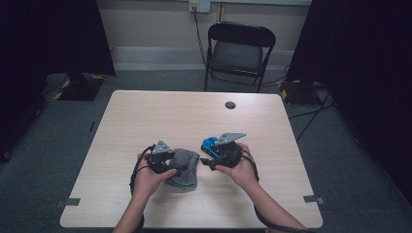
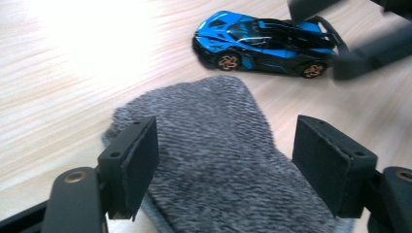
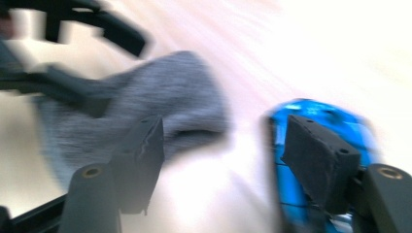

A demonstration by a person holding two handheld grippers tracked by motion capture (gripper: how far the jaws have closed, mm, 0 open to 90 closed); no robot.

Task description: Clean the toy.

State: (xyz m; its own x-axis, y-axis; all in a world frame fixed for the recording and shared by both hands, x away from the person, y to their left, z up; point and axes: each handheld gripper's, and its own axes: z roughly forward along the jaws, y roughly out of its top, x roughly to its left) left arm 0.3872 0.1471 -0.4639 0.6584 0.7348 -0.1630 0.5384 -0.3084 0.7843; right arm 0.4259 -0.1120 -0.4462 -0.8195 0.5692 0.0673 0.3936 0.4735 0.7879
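A grey knitted sock (image 1: 187, 170) lies flat on the wooden table (image 1: 170, 111), near its middle. Just to its right stands a blue and black toy sports car (image 1: 210, 143). My left gripper (image 1: 176, 164) hangs low over the sock, open; in the left gripper view the sock (image 2: 218, 145) runs between the wide-set pads without either one pressing on it, and the car (image 2: 265, 43) stands beyond. My right gripper (image 1: 206, 158) hovers by the car, open with nothing between its jaws. The right gripper view is blurred: the car (image 3: 311, 109) sits behind the right-hand pad, the sock (image 3: 165, 92) to the left.
A small dark round cap (image 1: 230, 105) is set in the table's far side. A black folding chair (image 1: 240, 48) stands beyond the table. Dark curtains hang at both sides of the room. Bare tabletop stretches beyond and beside the hands.
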